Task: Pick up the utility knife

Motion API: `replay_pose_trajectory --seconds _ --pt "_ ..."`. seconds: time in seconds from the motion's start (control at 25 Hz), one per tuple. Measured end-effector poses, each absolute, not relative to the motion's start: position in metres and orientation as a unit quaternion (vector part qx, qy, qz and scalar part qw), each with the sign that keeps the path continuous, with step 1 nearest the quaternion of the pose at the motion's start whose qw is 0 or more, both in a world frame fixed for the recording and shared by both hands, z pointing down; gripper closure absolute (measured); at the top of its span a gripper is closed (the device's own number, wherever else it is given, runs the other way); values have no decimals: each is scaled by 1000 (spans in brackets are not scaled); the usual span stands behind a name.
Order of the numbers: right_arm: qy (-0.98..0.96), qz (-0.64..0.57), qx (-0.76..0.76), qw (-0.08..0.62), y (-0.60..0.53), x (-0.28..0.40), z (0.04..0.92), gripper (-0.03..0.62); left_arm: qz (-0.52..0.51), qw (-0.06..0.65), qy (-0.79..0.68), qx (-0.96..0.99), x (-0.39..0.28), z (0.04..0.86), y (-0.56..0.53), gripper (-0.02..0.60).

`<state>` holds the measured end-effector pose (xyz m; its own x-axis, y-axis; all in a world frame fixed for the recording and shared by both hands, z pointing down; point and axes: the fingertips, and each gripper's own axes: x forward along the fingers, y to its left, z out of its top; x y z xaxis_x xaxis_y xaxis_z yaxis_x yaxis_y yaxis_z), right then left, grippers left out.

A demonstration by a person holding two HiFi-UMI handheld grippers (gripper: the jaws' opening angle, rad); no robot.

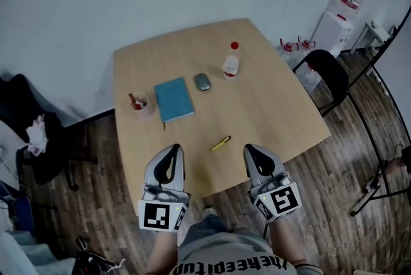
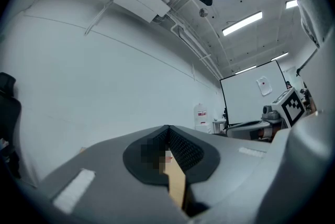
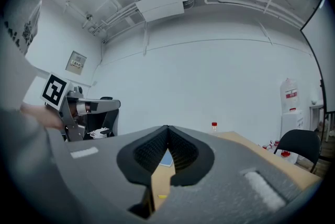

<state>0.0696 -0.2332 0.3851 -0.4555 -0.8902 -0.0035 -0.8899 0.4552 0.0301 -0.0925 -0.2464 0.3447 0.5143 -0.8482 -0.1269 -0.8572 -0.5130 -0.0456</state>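
Utility knife [image 1: 220, 143]: yellow, lying flat on the table [image 1: 276, 100], near its front edge, between the two grippers, touching neither.
Left gripper [image 1: 173, 150]: jaws closed together, empty.
Right gripper [image 1: 252, 150]: jaws closed together, empty.

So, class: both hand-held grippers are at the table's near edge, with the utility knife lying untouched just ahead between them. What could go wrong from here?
1. The right hand-held gripper has its jaws shut. Unless they open first, it would likely just shove the utility knife.
2. The knife is slim and lies flat on the table, fairly near the front edge, so a poor pinch might skid it off.
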Motion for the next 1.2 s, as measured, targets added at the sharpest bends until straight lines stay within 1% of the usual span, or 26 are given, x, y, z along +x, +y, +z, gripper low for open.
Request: replay_pose_trajectory --seconds 0.32,0.6,0.88,1.2 --pt "-850 42 523 43 -261 65 435 599 41 37 481 -875 -97 354 -268 578" --pt "-854 91 499 120 -267 61 497 599 29 14 482 -876 -94 371 -276 578" --pt "-865 106 456 179 -279 59 529 595 22 3 497 -867 -91 376 -281 577" --pt "-880 93 383 267 -292 55 566 528 15 -6 520 -854 -97 383 -276 578"
